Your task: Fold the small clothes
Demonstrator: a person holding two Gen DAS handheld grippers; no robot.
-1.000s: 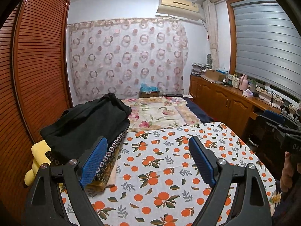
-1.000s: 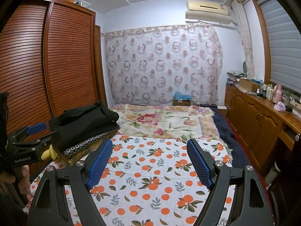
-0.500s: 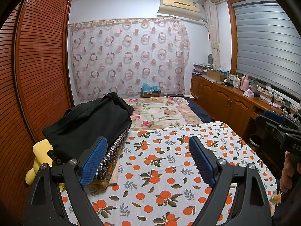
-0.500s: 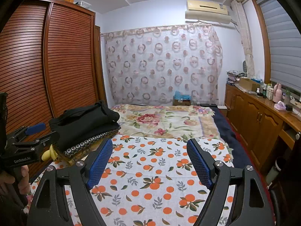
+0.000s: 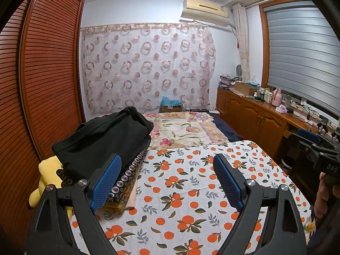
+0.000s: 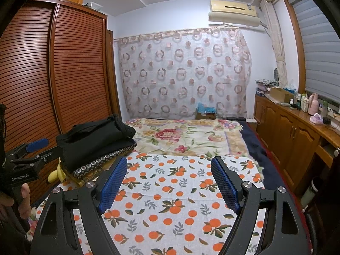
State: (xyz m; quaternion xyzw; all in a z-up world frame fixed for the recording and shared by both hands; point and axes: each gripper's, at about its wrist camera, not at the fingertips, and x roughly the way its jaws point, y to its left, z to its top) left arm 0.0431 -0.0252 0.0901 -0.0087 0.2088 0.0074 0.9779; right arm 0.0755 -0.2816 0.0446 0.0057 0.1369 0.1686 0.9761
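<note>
A stack of dark folded clothes lies at the bed's left side on a patterned cloth; it also shows in the right wrist view. My left gripper is open and empty, held above the orange-print sheet, right of the stack. My right gripper is open and empty over the same sheet. The left gripper appears at the left edge of the right wrist view, and the right gripper at the right edge of the left wrist view.
A yellow plush toy lies beside the stack. A slatted wooden wardrobe lines the left. A floral blanket covers the far bed. A wooden cabinet with bottles runs along the right wall.
Both grippers have tilted up and back slightly, so the scene sits a little lower in both views. Both stay open and empty.
</note>
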